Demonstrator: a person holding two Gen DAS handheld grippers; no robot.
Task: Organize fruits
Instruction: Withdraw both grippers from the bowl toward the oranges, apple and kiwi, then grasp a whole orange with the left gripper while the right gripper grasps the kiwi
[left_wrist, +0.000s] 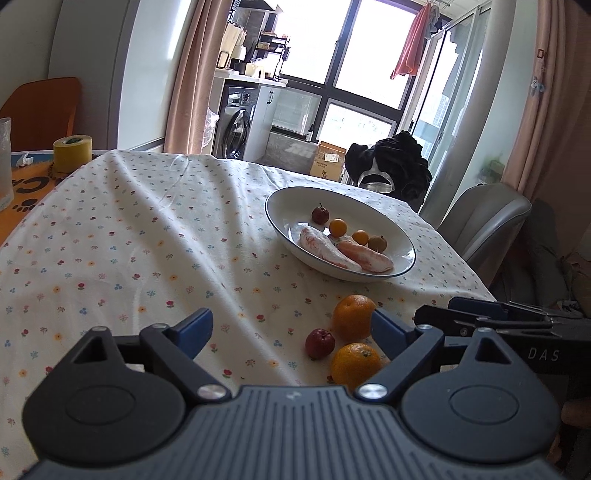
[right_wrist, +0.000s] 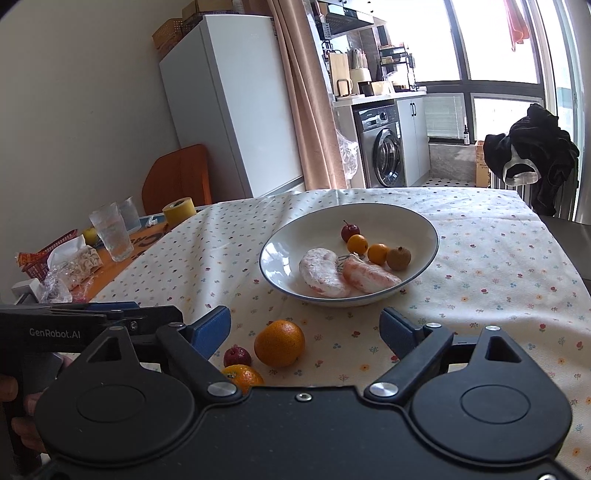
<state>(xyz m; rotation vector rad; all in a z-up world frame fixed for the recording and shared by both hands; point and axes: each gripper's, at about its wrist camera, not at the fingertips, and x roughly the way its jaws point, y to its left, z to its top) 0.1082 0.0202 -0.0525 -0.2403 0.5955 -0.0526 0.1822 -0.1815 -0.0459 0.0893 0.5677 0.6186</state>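
Observation:
A white plate (left_wrist: 402, 266) (right_wrist: 280, 284) on the floral tablecloth holds two peeled pomelo wedges (left_wrist: 328, 253) (right_wrist: 321, 275), two small oranges, a small red fruit and a brown fruit (right_wrist: 399, 257). On the cloth in front of it lie two oranges (left_wrist: 352, 316) (right_wrist: 279, 343), (left_wrist: 355, 363) (right_wrist: 243, 376) and a small red apple (left_wrist: 319, 343) (right_wrist: 237, 356). My left gripper (left_wrist: 291, 332) is open and empty, just behind these loose fruits. My right gripper (right_wrist: 304, 328) is open and empty above the cloth, the loose fruits at its left finger.
A yellow tape roll (left_wrist: 72, 153) (right_wrist: 179, 210), glasses (right_wrist: 110, 236) and snack packets (right_wrist: 74, 269) sit at the table's left. A grey chair (left_wrist: 487, 218) stands at the far right edge. A chair with black clothing (right_wrist: 532, 158) stands behind the table.

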